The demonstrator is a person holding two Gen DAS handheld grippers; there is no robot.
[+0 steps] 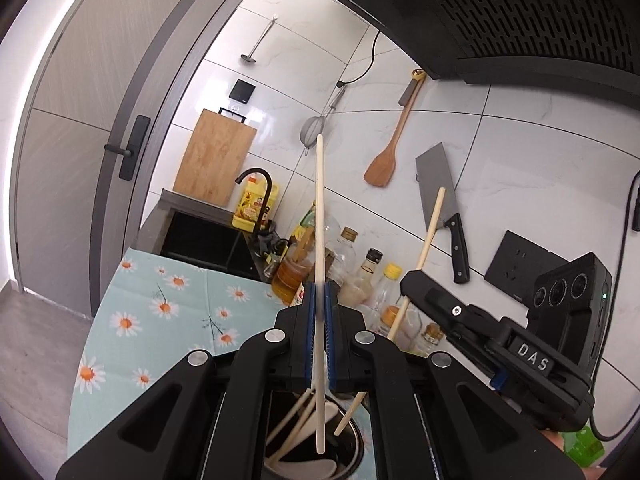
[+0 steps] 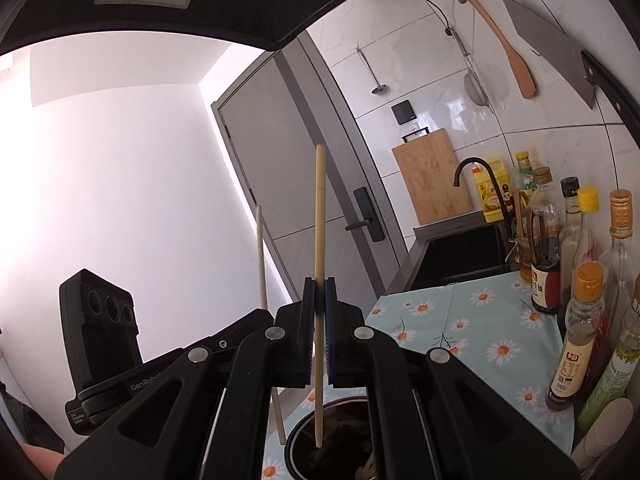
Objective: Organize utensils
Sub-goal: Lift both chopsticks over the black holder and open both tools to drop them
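Left tool (image 1: 319,300) and right tool (image 2: 319,300) each clamp one pale chopstick (image 1: 319,208) upright above a dark pot (image 1: 352,440) of utensils on the daisy-print tabletop (image 1: 160,320). Bottles (image 2: 576,344) crowd the tiled wall – one label perhaps soy sauce. The tools hide most of the pot; "DAS" marks the right tool's body, a cleaver (image 1: 440,188) behind.

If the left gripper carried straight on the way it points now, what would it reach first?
Probably the cluster of bottles at the back of the counter, just beyond the left gripper, which is shut on a chopstick. The tiled wall lies behind them. Depth is hard to judge here.
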